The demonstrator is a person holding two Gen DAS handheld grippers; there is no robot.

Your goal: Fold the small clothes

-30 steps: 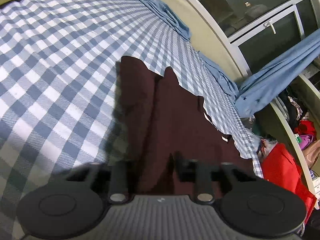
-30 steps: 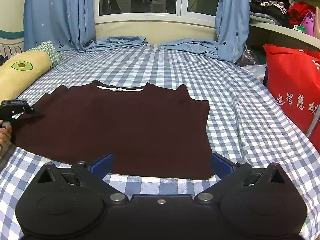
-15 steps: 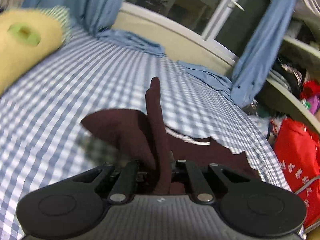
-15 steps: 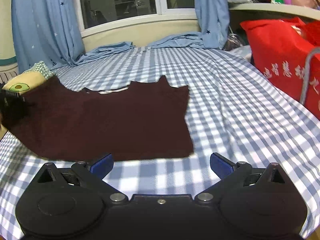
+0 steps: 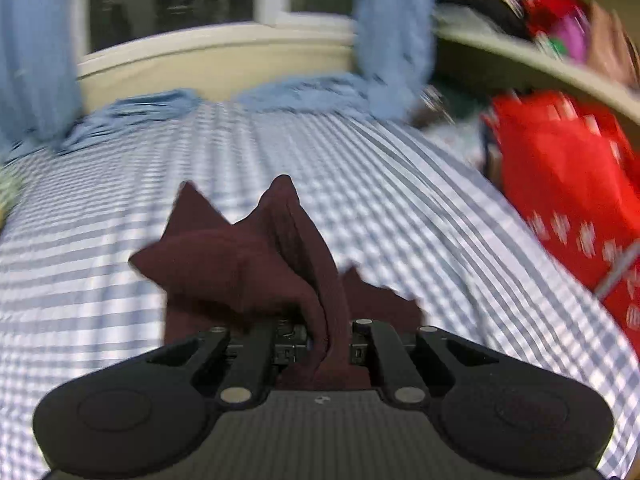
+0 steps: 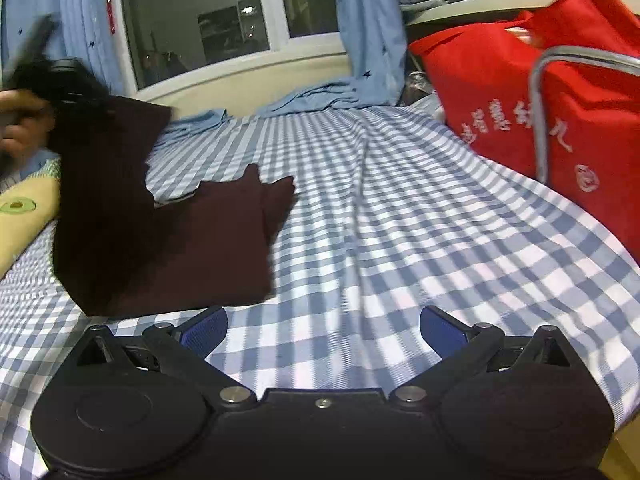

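We see the bed (image 6: pixel 420 240) with its blue-and-white checked sheet under and ahead of both sets of fingers. Beyond the fingers at the far edge: window (image 6: pixel 192 20), blue curtains (image 6: pixel 368 28). Red bag (image 6: pixel 520 92) sits to the right of our right fingers, at the bed's edge. Yellow avocado pillow (image 6: pixel 24 216) is off to the left of them.

The dark maroon shirt (image 6: pixel 208 248) lies ahead-left of our right fingers. Its right part is flat on the sheet; its left part is lifted clear of the bed.

Our left gripper (image 5: pixel 320 340) is clenched on a bunched fold of the shirt (image 5: pixel 256 264). Cloth is pinched between the fingers and piles up just ahead of them. The left wrist view is motion-blurred. From the right wrist view we see that gripper (image 6: pixel 68 80) high on the left with a hand (image 6: pixel 20 120) on it, shirt hanging below.

Our right gripper (image 6: pixel 322 330) is released, blue pads (image 6: pixel 204 328) well apart, nothing between them, only sheet below. Shirt's near edge lies just ahead of the left pad.
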